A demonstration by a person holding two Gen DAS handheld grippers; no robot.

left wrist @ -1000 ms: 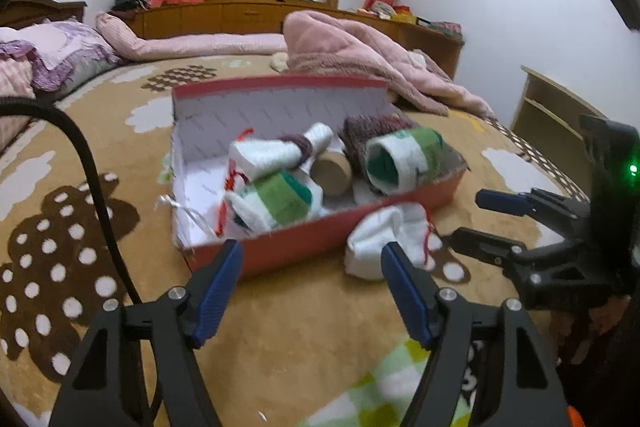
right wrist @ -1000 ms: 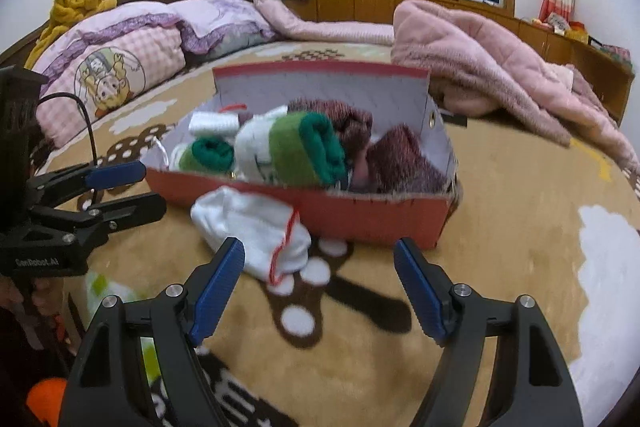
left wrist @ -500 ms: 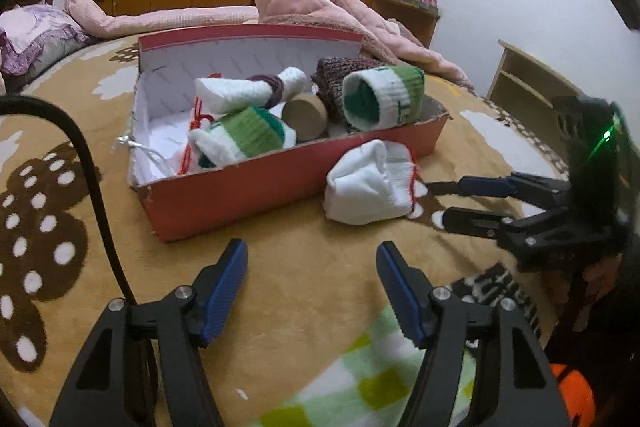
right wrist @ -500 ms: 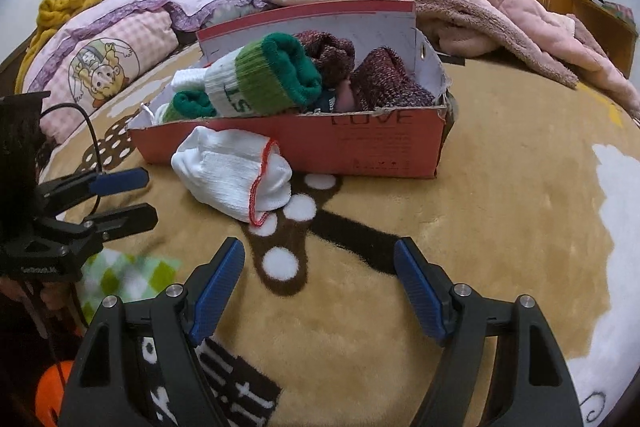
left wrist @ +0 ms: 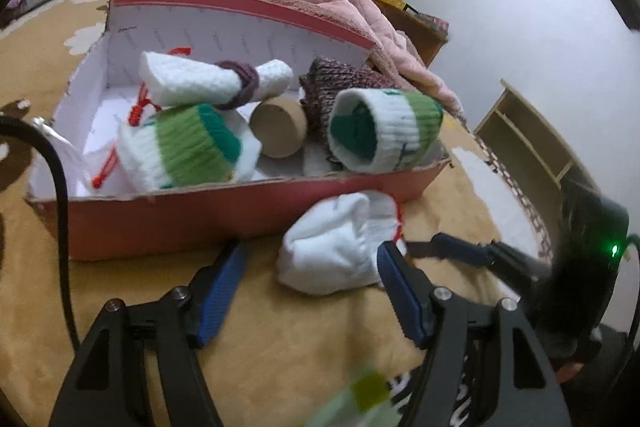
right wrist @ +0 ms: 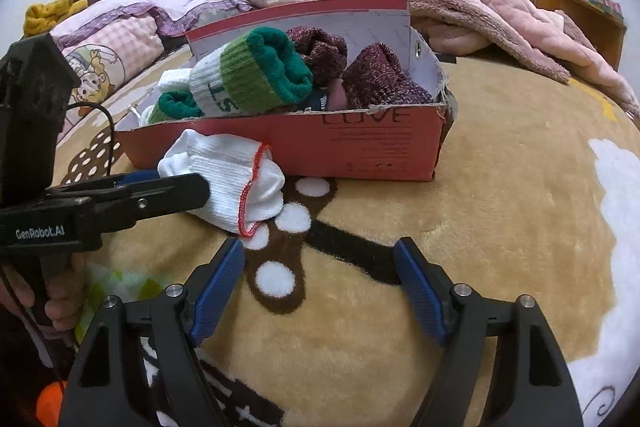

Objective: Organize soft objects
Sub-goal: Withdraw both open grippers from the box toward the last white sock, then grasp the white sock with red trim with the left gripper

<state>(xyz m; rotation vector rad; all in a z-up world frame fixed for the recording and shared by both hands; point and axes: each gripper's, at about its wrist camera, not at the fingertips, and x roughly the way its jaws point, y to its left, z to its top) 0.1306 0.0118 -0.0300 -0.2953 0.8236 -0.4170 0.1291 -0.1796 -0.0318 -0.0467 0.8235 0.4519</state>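
Left gripper [left wrist: 310, 291] gapes beside the box [left wrist: 224, 215], straddling the sock [left wrist: 340, 247]; closing off-centre could snag blanket [left wrist: 280, 347].

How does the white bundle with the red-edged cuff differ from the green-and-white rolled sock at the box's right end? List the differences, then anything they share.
1. Place: the white bundle lies on the blanket outside the red box; the green-and-white sock sits inside it.
2. Colour: the white bundle is plain white with a red-trimmed edge; the green-and-white sock has light and dark green bands.
3. Shape: the white bundle is a loose lump; the sock is a neat roll, open end showing.

Both are soft knitted items.
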